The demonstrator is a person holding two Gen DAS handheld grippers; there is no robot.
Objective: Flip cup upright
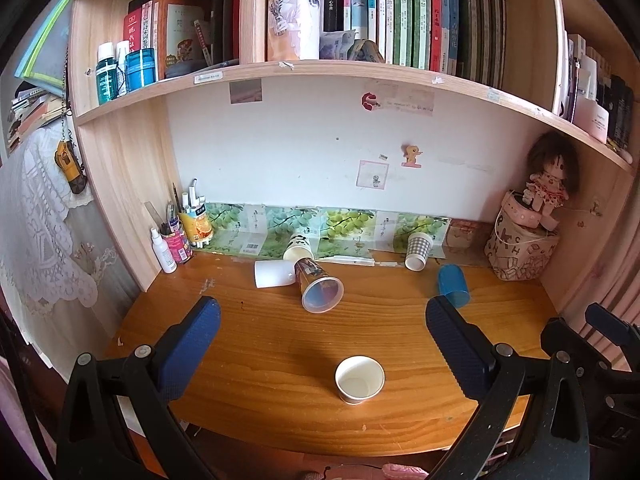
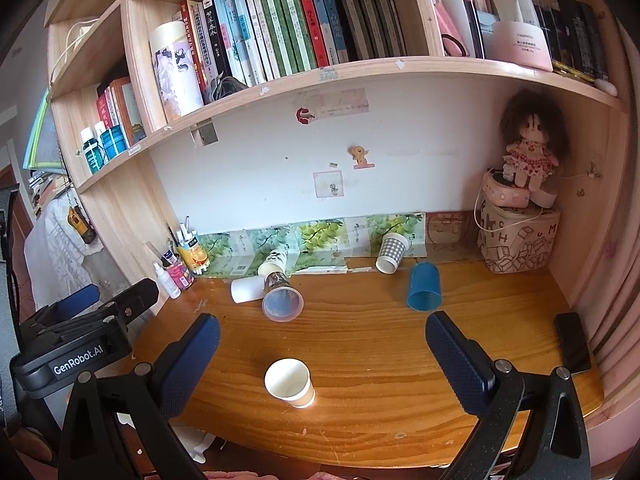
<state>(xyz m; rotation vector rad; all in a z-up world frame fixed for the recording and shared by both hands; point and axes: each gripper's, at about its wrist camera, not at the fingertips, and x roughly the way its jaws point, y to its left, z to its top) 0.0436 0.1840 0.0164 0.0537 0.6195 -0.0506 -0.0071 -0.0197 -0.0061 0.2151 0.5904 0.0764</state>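
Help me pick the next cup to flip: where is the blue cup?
The blue cup lies on its side on the right of the desk, right of the checked cup, in front of the patterned box.

A wooden desk (image 2: 360, 360) sits under a shelf of upright books (image 2: 288, 28), with teal bottles (image 1: 110, 72) at the shelf's left end. At the back left corner a pen holder (image 1: 196, 224) and a small white spray bottle (image 1: 163, 250) stand close together, while a rag doll (image 2: 528, 148) sits on a pink case atop a patterned bag (image 2: 520, 240) (back right corner). A black phone (image 2: 573, 342) lies near the desk's right edge.
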